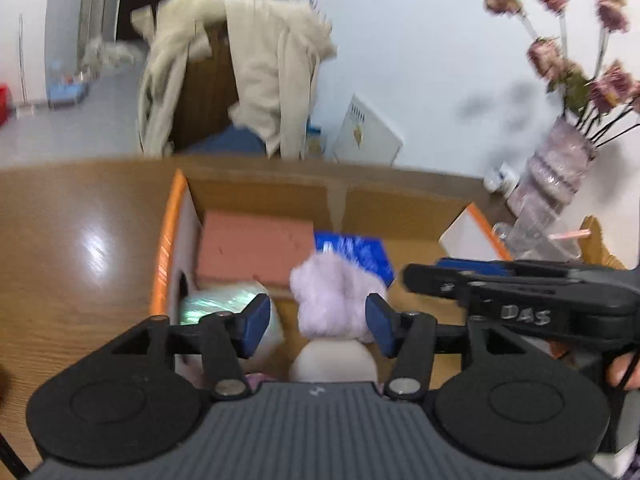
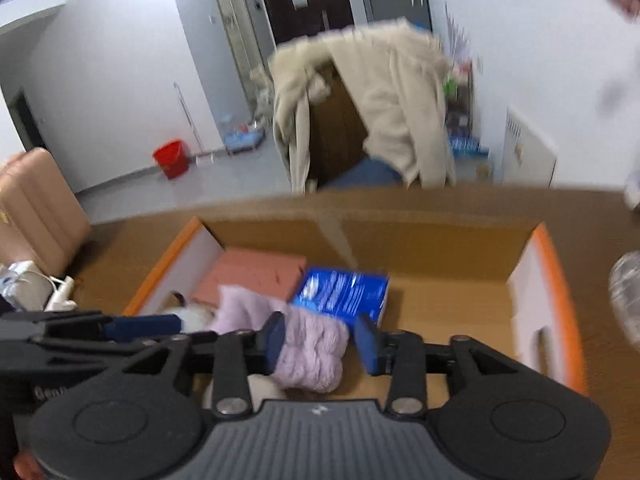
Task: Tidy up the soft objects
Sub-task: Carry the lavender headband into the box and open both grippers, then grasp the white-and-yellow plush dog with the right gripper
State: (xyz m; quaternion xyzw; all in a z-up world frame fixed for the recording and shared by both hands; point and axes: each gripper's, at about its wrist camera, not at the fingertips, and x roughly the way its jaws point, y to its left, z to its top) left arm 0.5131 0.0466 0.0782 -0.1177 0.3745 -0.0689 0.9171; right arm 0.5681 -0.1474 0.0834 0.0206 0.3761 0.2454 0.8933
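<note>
so there's a cardboard box (image 1: 404, 204) with orange-edged flaps sitting on a brown wooden tabletop (image 1: 72, 232), and both tools hang over it pointing down into it. inside the box, toward 11 o'clock in both views, lies a pink flat block (image 1: 256, 248), and a blue packet (image 1: 360, 252) sits just beside it at 12 to 1 o'clock. a shiny greenish-white round thing (image 1: 216, 300) is tucked in the box corner at about 9 o'clock of the left tool. behind the tabletop a beige coat (image 1: 264, 72) is draped over a dark chair, nothing in the way there.

the fluffy lilac toy (image 1: 336, 300) lies in the box, resting against the blue packet and the pink block. the left tool (image 1: 318, 322) has its blue pads spread apart; the toy's fluff and a cream rounded part of it sit between them, with a gap on the left side, and i can't tell if the right pad touches it. the right tool (image 2: 320, 342) is spread too, the toy lying between its pads: it looks to touch the left pad, clear gap at the right one. so neither is pinching it.

the left wrist view alone shows a vase with dried pinkish flowers (image 1: 560, 152) at 2 o'clock on the tabletop, plus the right tool coming in sideways at 3 o'clock. the right wrist view alone shows a red bucket (image 2: 171, 158) on the floor at 10 o'clock, a pink suitcase at 9, and the left tool poking in at 8 o'clock.
</note>
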